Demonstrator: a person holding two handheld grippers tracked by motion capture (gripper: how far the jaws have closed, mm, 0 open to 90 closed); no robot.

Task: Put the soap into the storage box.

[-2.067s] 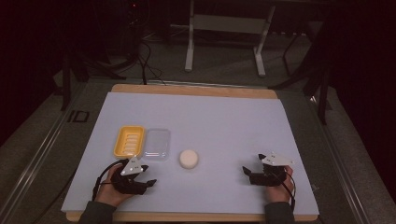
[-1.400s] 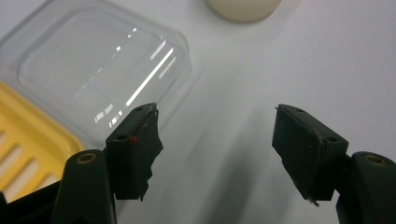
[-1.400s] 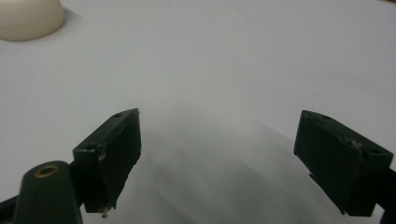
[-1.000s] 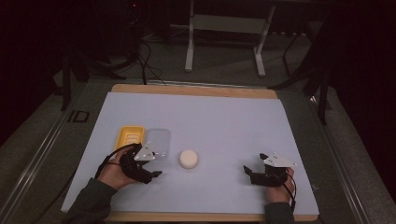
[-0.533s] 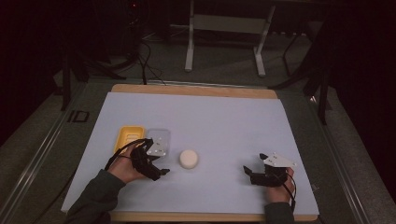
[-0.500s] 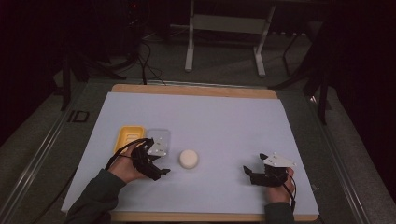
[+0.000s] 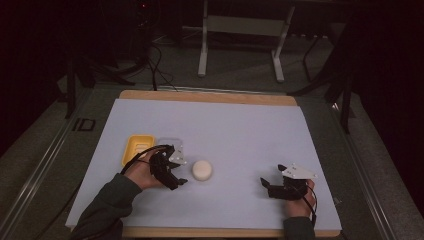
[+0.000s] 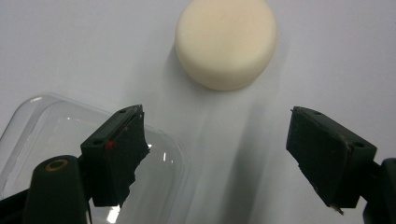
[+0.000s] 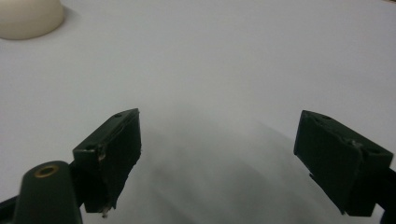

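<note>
Swinging in from the lower left, the left gripper (image 7: pixel 175 172) now points its wide-apart, empty jaws at the cream puck (image 7: pixel 202 170) mid-frame, likely the next pickup, while the right gripper (image 7: pixel 272 187) rests spread and empty lower right.

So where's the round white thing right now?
In the high view the round white puck lies on the table, left of centre, just right of the left gripper and near the clear lid.

clear lid (image 8: pixel 56 135) — cut off, jaws overlapping it
</note>
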